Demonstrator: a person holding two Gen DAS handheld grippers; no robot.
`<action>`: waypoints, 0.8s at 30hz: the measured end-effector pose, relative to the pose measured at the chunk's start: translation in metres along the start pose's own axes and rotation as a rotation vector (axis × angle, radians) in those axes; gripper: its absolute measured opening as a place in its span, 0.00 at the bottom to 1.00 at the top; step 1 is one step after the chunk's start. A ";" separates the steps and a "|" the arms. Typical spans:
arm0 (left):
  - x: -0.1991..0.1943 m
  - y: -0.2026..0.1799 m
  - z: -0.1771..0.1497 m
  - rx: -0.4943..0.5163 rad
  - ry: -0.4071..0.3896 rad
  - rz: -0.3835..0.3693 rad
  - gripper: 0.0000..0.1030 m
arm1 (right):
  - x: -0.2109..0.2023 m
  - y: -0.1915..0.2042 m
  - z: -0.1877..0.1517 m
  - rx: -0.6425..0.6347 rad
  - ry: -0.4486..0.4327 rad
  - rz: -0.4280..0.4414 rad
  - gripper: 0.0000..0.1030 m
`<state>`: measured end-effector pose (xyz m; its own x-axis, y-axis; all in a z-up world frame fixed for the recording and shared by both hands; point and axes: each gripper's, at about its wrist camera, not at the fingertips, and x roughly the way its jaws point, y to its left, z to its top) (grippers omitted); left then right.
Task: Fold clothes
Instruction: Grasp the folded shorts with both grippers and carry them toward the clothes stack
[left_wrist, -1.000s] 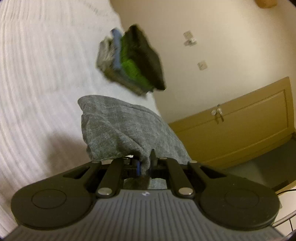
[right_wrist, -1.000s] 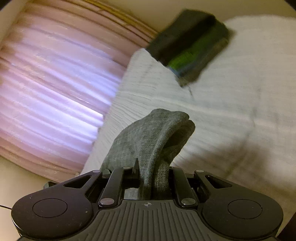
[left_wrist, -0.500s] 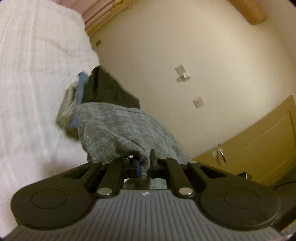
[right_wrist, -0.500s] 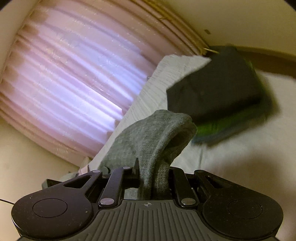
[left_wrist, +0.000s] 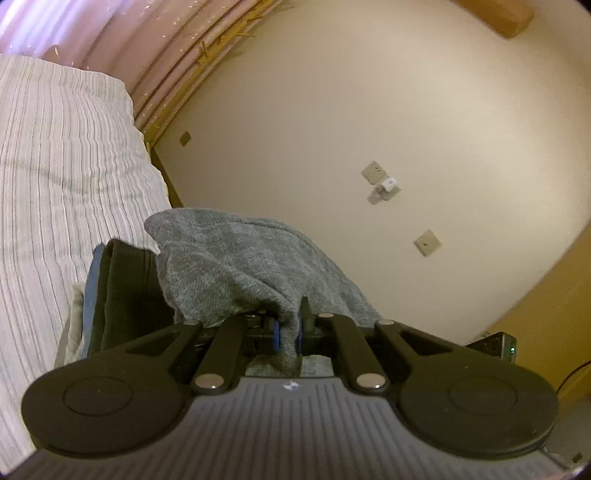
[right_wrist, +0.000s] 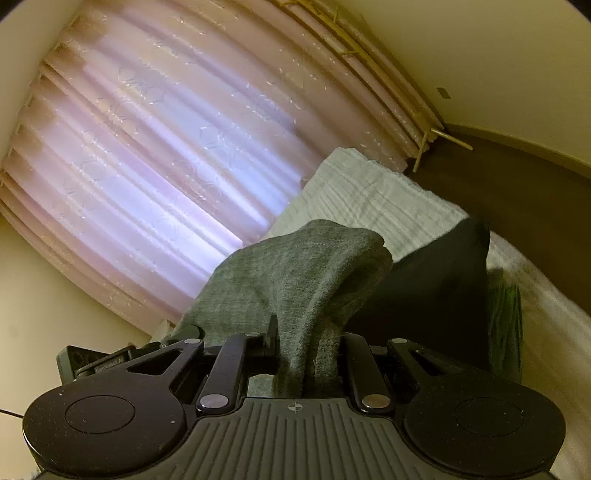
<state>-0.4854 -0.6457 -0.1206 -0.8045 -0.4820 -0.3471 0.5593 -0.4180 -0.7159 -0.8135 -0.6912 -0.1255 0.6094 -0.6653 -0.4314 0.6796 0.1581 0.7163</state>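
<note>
In the left wrist view, the garment (left_wrist: 240, 269) rises directly ahead of the left gripper (left_wrist: 289, 328), with the stack of folded clothes (left_wrist: 118, 295) to its left, lying on the bed (left_wrist: 55, 177). The wall (left_wrist: 369, 110) stands behind and to the right. In the right wrist view, the garment (right_wrist: 306, 280) stands ahead of the right gripper (right_wrist: 306, 343), the stack (right_wrist: 443, 280) to its right on the bed (right_wrist: 369, 199), and the curtain (right_wrist: 166, 147) behind.

A bedroom in a home. A bed with a white ribbed bedspread (left_wrist: 55, 177) fills one side, pink pleated curtains (right_wrist: 155, 155) glow with daylight behind it, and a cream wall (left_wrist: 332, 110) carries light switches (left_wrist: 427, 242) beside a wooden door (left_wrist: 546, 295).
</note>
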 end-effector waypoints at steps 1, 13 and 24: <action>0.012 -0.001 0.006 0.009 -0.004 0.008 0.05 | 0.005 -0.008 0.006 -0.003 0.001 0.002 0.12; 0.082 0.036 -0.007 0.045 0.087 0.076 0.05 | 0.033 -0.099 -0.005 0.064 0.051 -0.045 0.12; 0.089 0.044 -0.024 0.177 0.109 0.167 0.13 | 0.049 -0.105 -0.024 -0.021 0.041 -0.134 0.39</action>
<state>-0.5373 -0.6883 -0.1972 -0.7094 -0.4740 -0.5216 0.7048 -0.4726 -0.5291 -0.8452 -0.7226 -0.2346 0.5283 -0.6510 -0.5451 0.7643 0.0849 0.6393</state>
